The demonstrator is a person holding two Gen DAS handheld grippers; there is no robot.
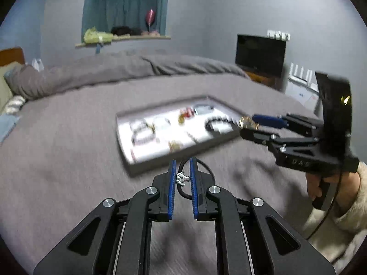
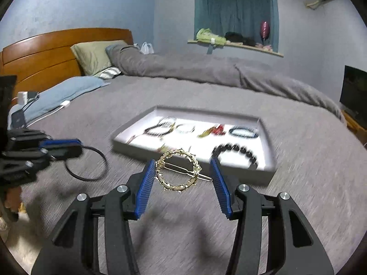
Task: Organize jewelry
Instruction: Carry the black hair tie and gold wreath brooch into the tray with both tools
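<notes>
Left gripper [image 1: 182,180], at six o'clock in the left wrist view, nearly closed, its blue pads clenched on a black cord bracelet [image 1: 183,191] bearing a small silver charm [image 1: 182,178]; in the right wrist view the bracelet's loop [image 2: 88,163] hangs from that gripper at nine o'clock, above the grey bedspread [image 2: 298,194]; right gripper [image 2: 183,171], at six o'clock in its own view, jaws half apart and grasping a gold ring-shaped hair clip [image 2: 179,170] across its width, the clip's pin lying along the diameter and its tip meeting the right-hand pad; in the left wrist view the same clip [image 1: 248,122] shows at three o'clock between the right gripper's fingertips, over the near right corner of the tray; shallow grey tray [image 2: 267,142], white inside, lying on the bedspread at twelve o'clock from both grippers, holding several bracelets, among them a dark beaded one [image 2: 236,152] and a blue one [image 2: 243,131], and smaller pieces too blurred to identify; a person's hand [image 1: 321,188] in a beige sleeve grips the right gripper's handle at four o'clock.
</notes>
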